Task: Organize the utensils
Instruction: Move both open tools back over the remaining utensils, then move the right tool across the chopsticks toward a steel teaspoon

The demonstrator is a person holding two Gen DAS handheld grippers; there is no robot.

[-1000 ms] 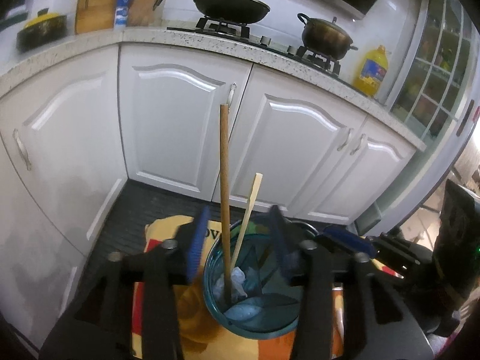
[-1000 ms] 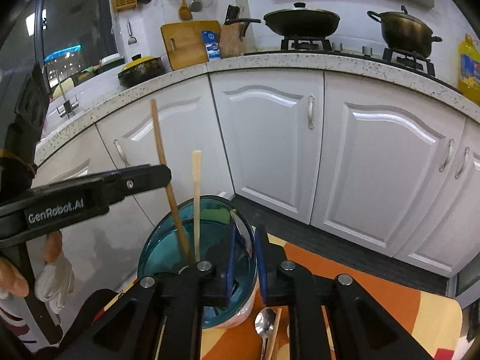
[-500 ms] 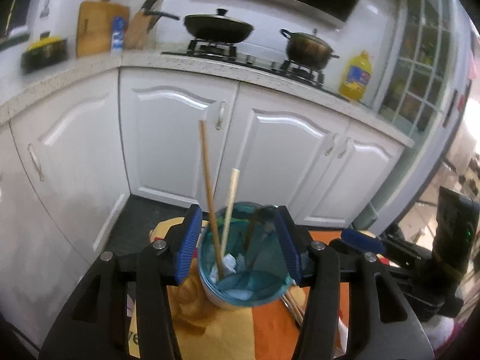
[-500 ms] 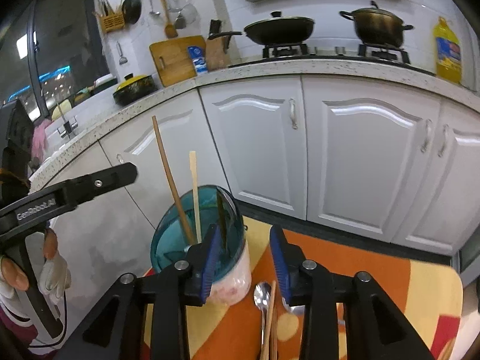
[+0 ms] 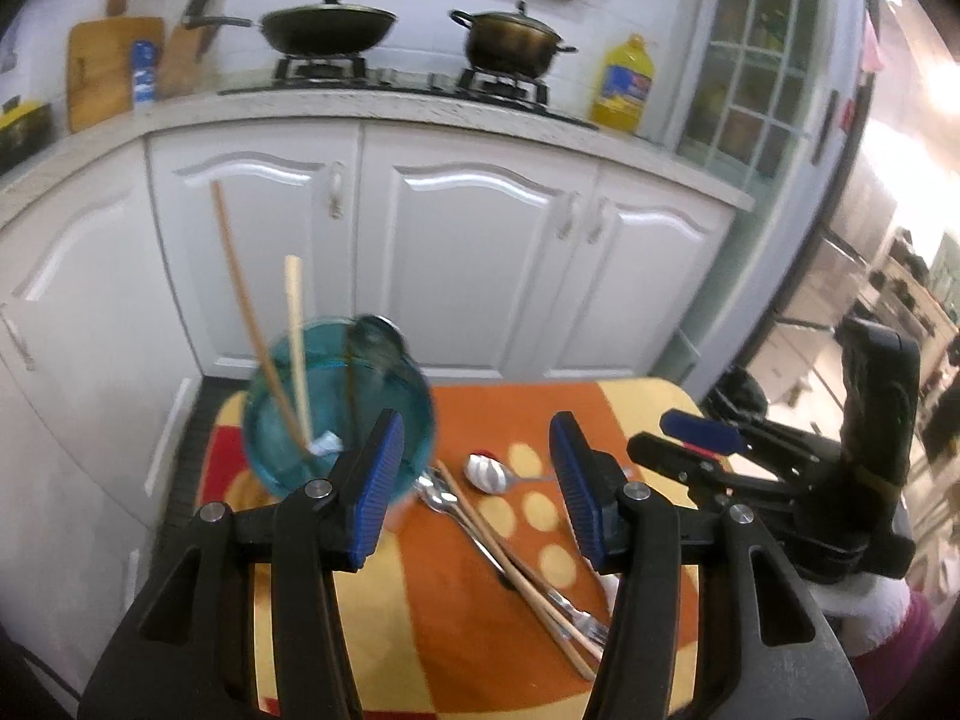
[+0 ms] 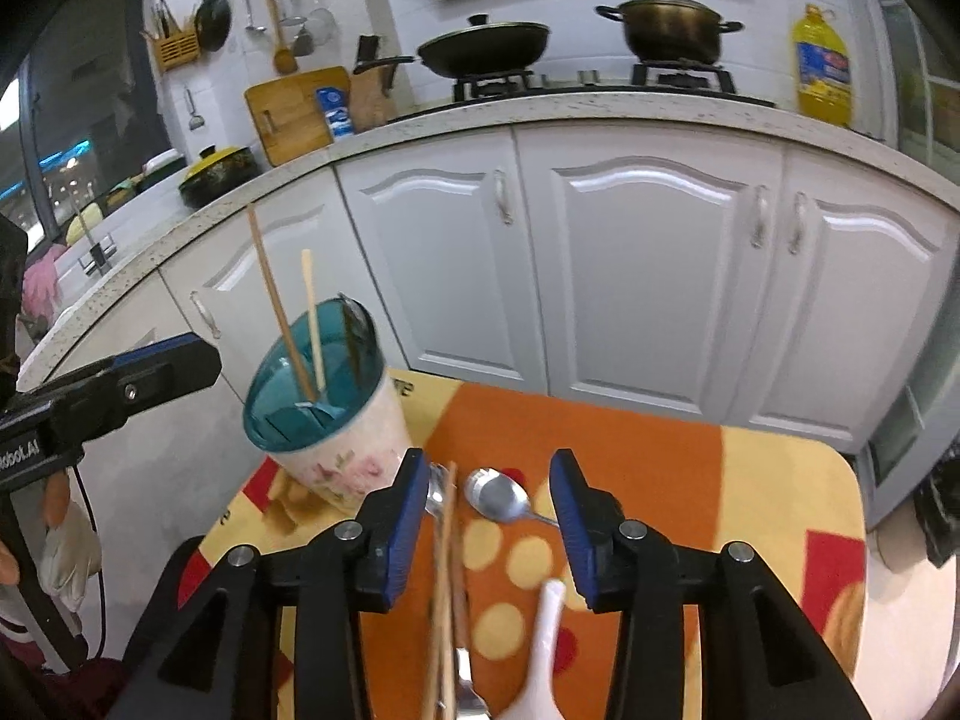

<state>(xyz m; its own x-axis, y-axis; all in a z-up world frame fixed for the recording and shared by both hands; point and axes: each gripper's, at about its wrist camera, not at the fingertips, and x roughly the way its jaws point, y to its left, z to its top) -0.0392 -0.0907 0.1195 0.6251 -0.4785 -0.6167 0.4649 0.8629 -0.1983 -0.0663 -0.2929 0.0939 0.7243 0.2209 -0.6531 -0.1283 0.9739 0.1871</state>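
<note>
At the bottom of the right wrist view, the right gripper [image 6: 489,516] was opening, nothing pressed between its blue pads. Below and between them lay chopsticks [image 6: 443,588], a white spoon [image 6: 537,666] and a metal spoon [image 6: 498,495] on an orange and yellow table [image 6: 750,498]. In the left wrist view, the left gripper [image 5: 477,486] hung open and empty. Left of centre stood a floral cup [image 6: 342,444] with a teal inside, holding two upright sticks. White cabinets [image 6: 648,264] stood behind.
</note>
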